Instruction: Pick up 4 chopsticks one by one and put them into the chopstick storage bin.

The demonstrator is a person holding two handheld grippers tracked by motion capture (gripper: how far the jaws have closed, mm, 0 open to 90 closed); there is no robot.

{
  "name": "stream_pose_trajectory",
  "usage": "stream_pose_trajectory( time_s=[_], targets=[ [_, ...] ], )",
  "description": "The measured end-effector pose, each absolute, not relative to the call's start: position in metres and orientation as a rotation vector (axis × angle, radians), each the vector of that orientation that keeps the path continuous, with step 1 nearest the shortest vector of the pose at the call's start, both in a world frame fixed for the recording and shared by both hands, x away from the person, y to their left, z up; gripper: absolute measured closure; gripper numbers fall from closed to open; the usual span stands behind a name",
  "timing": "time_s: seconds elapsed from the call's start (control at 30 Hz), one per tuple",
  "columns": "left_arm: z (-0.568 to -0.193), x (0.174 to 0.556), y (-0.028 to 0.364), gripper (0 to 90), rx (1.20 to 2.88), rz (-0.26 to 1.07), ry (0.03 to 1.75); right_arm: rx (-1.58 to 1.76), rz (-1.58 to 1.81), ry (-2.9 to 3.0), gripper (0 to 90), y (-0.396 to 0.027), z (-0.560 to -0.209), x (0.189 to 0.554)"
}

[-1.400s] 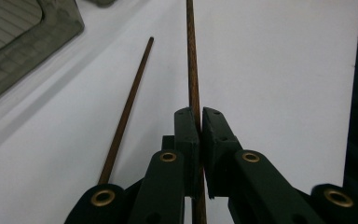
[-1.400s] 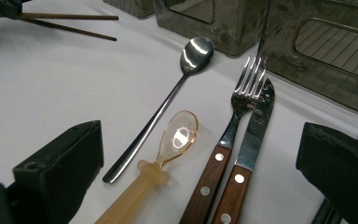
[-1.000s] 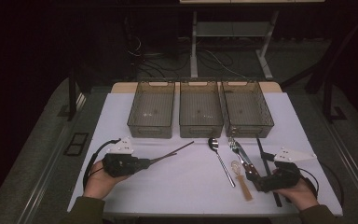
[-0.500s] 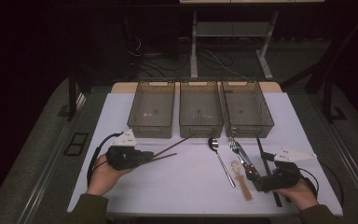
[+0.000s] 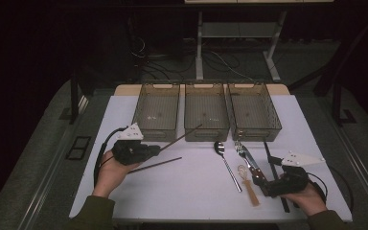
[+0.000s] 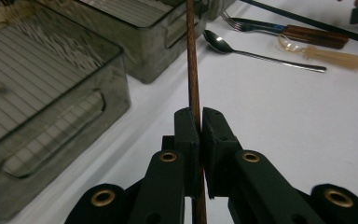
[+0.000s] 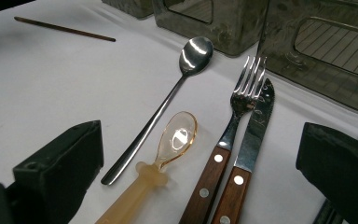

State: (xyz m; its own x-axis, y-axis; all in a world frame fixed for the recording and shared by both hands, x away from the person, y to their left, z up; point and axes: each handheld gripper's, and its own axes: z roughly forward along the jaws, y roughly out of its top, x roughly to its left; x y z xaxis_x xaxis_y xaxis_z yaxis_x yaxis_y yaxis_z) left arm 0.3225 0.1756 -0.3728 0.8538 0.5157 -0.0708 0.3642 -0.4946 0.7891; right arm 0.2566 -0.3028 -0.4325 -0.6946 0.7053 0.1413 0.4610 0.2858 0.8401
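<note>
My left gripper point(image 5: 159, 149) is shut on a brown wooden chopstick point(image 5: 182, 135), held off the white table. Its far tip reaches the front wall of the middle clear bin point(image 5: 206, 133). In the left gripper view the jaws pinch the chopstick point(image 6: 193, 79) at the left gripper's tips point(image 6: 200, 116). A second brown chopstick point(image 5: 155, 165) lies flat on the table just below. My right gripper point(image 5: 259, 181) is open over the handles of a wood-handled fork point(image 7: 242, 98) and knife point(image 7: 256, 121), beside an amber plastic spoon point(image 7: 175, 140). Nothing is gripped by the right gripper point(image 7: 200, 140).
Three clear bins stand in a row at the back: left bin point(image 5: 139, 111), the middle one, right bin point(image 5: 274, 120). A metal spoon point(image 5: 226, 163) lies mid-table. A black chopstick point(image 5: 270, 160) runs along the right gripper's side. Bare white tabletop point(image 5: 196, 201) spans the front.
My left gripper has lifted and moved toward the bins with one chopstick, whose tip has swung up to the middle bin. The other chopstick stays on the table. The right gripper is still.
</note>
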Motion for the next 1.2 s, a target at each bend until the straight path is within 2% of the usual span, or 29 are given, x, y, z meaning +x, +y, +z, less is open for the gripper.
stream_pose_trajectory(
  time_s=[0.57,1.2],
  targets=[
    [-0.366,0.352,0.172,85.1,2.108,0.278,0.703,1.073,1.37,2.3,0.8,-0.303,-0.432,0.256],
    [-0.349,0.401,0.17,85.1,2.069,0.346,0.795,1.083,1.382,2.29,0.8,-0.304,-0.432,0.256]
  ],
)
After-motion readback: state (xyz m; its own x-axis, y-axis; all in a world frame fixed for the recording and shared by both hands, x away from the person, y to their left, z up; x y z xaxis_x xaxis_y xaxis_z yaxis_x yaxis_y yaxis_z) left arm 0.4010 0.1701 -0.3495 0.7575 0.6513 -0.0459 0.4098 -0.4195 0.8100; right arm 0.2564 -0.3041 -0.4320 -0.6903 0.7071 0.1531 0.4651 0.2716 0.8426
